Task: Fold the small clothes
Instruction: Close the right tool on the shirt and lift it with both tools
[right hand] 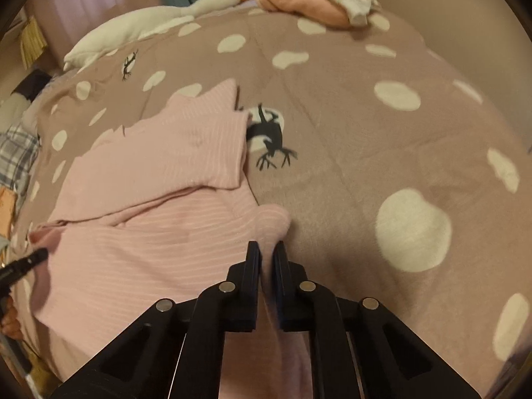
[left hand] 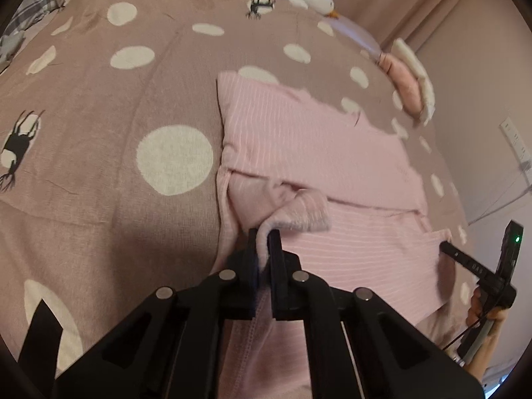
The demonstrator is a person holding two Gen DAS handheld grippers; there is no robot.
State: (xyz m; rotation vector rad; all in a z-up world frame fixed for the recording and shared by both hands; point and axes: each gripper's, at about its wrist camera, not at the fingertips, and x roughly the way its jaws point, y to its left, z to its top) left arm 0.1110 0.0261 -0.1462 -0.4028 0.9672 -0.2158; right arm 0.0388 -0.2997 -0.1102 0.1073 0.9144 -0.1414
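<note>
Both my left gripper (left hand: 265,236) and right gripper (right hand: 266,249) pinch the near hem of the pink garment (left hand: 312,139), whose length runs straight away from them.

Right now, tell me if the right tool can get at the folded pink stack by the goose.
Probably not yet: the right tool is shut on the pink garment, and the folded stack lies far across the bedspread.

The left tool (left hand: 265,232) pinches a raised fold of the pink striped garment (left hand: 316,153), which lies on the polka-dot bedspread (left hand: 133,99). Right of the garment, the right tool (left hand: 447,247) touches its edge. Beyond the garment lies a white goose plush (left hand: 316,0).
</note>
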